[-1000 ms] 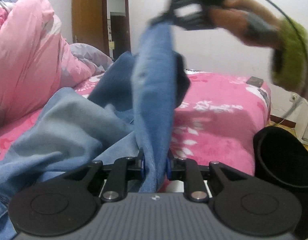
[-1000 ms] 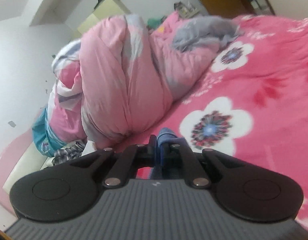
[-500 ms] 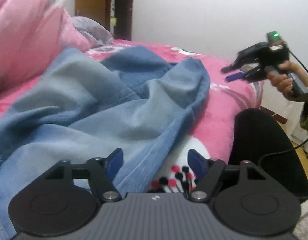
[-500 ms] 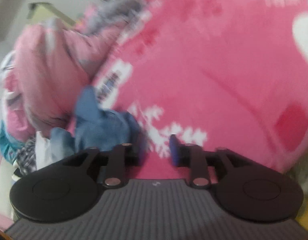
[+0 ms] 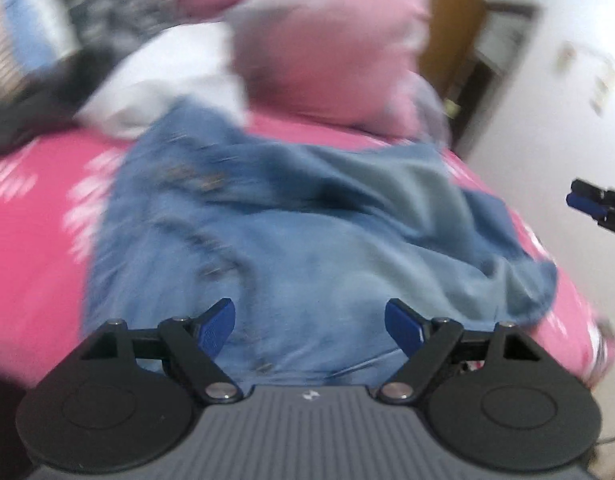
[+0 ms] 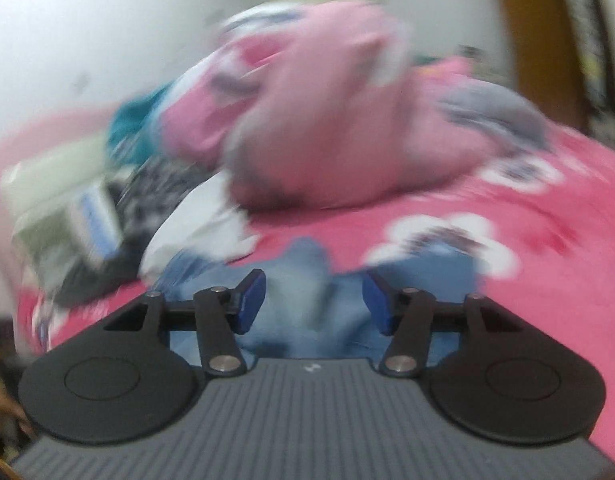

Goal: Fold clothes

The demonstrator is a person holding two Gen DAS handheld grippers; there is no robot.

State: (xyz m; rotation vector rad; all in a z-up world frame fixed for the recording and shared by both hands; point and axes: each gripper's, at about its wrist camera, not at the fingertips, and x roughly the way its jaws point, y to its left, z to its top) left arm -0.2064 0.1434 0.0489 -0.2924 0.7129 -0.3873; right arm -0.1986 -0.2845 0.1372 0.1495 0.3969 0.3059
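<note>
A blue denim garment [image 5: 307, 248] lies spread and rumpled on the pink flowered bed [image 5: 31, 208]. My left gripper [image 5: 309, 326] hovers over its near part, jaws opening wide, nothing pinched between the blue pads. In the right wrist view the same denim [image 6: 311, 280] shows beyond my right gripper [image 6: 313, 300], whose jaws are also opening and grip nothing. The right gripper's blue fingertips [image 5: 585, 202] peek in at the right edge of the left wrist view. Both views are blurred by motion.
A bundled pink quilt [image 5: 323, 48] fills the far side of the bed, with a white cloth [image 5: 163, 76] beside it. More clothes pile at the left [image 6: 87, 216]. A wooden door [image 5: 451, 40] and white wall stand behind.
Both grippers let go of the denim and opened. The garment, held up a second ago, now lies on the bed. Both hands swung and rolled to face the quilt end.
</note>
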